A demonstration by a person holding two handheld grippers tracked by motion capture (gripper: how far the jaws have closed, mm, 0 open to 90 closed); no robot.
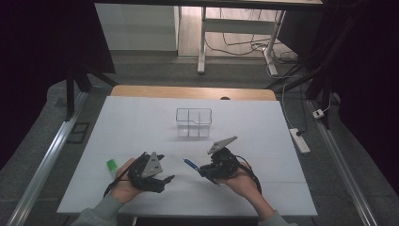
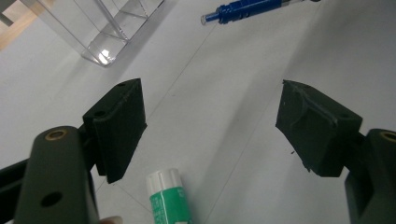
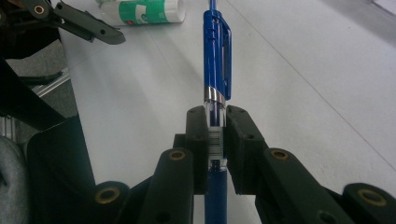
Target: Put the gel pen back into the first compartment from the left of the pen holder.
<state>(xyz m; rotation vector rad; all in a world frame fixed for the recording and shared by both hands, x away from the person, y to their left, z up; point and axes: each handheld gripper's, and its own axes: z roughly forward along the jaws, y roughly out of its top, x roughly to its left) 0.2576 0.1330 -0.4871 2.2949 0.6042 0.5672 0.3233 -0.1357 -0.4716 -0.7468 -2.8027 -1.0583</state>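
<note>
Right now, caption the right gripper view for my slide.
Right gripper shut on a blue pen, glue stick lying beyond on the white table.

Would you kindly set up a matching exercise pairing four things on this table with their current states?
1. blue pen
2. glue stick
3. clear organizer
4. left hand-held gripper

a. jaws open, nothing between them
b. standing at the table's middle
c. clamped in the right hand-held gripper
d. lying on the table beside the left hand

Pairs: 1-c, 2-d, 3-b, 4-a
</note>
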